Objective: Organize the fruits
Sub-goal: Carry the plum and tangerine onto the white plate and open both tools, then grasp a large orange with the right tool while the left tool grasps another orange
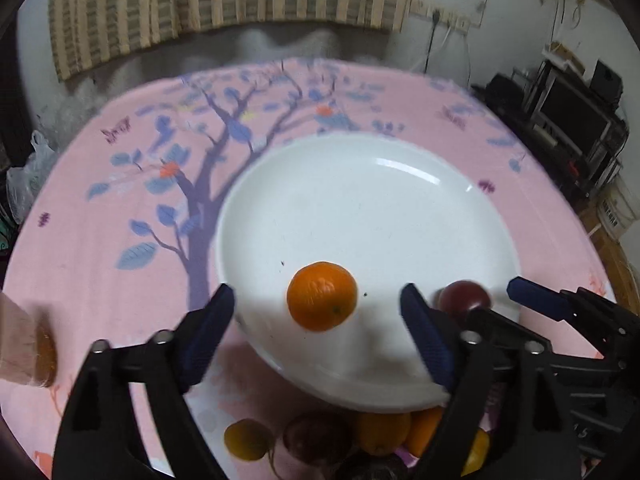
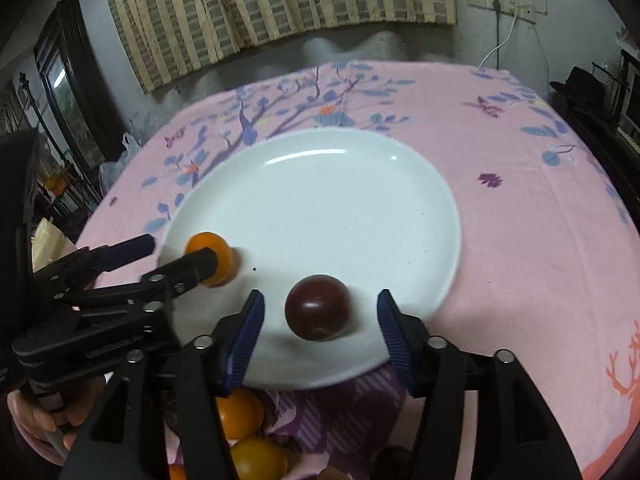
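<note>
A white plate point(image 1: 400, 200) lies on the pink tablecloth. An orange point(image 1: 322, 296) rests on its near part, between the open fingers of my left gripper point(image 1: 320, 316), which do not touch it. A dark purple plum point(image 2: 318, 307) lies on the plate point(image 2: 320, 208) between the open fingers of my right gripper point(image 2: 320, 320), untouched. The plum point(image 1: 464, 296) also shows in the left wrist view, and the orange point(image 2: 212, 252) in the right wrist view, partly behind the left gripper. More oranges point(image 2: 240, 412) and dark fruits point(image 1: 316, 436) lie near the plate's front edge.
The pink tablecloth point(image 2: 520, 200) with a blue tree print covers the table. A striped curtain point(image 2: 280, 8) hangs behind. Dark shelves point(image 1: 568, 120) stand at the right, and a plastic bag point(image 1: 28, 176) at the left edge. A hand holding something orange point(image 1: 40, 352) shows at far left.
</note>
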Motion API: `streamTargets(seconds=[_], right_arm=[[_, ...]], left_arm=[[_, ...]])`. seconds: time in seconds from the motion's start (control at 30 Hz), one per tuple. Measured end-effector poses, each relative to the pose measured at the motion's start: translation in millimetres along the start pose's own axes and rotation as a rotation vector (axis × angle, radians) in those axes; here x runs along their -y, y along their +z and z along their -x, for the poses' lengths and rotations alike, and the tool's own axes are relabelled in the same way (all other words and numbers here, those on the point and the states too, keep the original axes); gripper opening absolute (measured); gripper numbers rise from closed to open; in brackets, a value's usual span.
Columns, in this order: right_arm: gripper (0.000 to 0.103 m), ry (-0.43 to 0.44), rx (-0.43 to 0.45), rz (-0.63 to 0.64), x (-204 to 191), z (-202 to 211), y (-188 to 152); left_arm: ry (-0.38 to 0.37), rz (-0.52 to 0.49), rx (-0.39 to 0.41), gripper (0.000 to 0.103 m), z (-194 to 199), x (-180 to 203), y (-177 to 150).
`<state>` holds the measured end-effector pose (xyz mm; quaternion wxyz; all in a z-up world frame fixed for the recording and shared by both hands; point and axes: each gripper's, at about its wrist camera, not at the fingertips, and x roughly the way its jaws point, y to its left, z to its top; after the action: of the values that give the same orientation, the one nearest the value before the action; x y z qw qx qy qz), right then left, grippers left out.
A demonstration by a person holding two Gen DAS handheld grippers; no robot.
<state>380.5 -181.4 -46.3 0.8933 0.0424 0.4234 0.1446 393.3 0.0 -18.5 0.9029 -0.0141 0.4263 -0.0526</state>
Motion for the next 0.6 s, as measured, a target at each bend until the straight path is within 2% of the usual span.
streamTargets(seconds=[0.13, 0.33, 0.5, 0.6], right_arm=[[0.064, 0.019, 0.083, 0.037, -2.5, 38.8, -20.9], [0.064, 0.076, 0.152, 0.010, 0.2, 83.4, -98.0], [0.064, 0.083, 0.149, 0.006, -8.7, 90.7, -133.6], [0.053, 0.092, 0.106, -0.015, -9.5, 80.4, -137.5]], left_arm=[[0.002, -0.001, 0.058, 0.094, 39.1, -0.4, -14.8], [-0.007, 0.005, 0.098, 0.097, 74.6, -9.9, -77.6], [-0.023, 0.043, 0.076, 0.097, 79.7, -23.8, -121.2], [-0.023, 0.053, 0.053, 0.097, 78.5, -28.3, -133.3]])
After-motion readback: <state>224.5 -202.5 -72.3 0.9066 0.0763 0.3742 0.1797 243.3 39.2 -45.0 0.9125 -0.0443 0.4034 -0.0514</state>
